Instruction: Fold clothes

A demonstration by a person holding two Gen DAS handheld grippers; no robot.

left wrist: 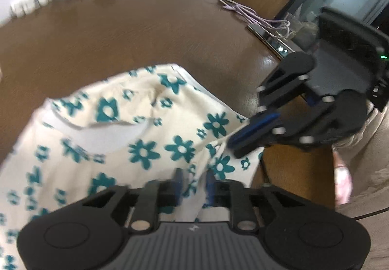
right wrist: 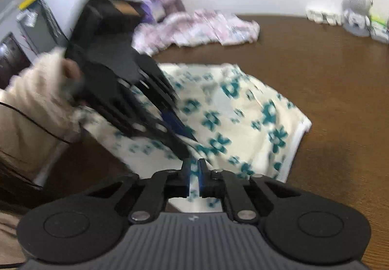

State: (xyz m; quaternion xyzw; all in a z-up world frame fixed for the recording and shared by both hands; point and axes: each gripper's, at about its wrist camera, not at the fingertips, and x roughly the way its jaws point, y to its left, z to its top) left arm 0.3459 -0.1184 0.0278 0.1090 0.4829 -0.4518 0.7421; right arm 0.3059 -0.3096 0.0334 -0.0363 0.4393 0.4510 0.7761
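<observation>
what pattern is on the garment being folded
Cream garment with teal flower prints and a white trim edge; the left wrist view shows it most sharply.

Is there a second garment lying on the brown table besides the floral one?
Yes: in the right wrist view a crumpled pink-and-white garment lies at the table's far edge, apart from the cream garment with teal flowers.

Two tools (left wrist: 194, 182) (right wrist: 193, 167) – one floral garment (left wrist: 136, 124), one pink garment (right wrist: 194, 29), one table (left wrist: 145, 34).
</observation>
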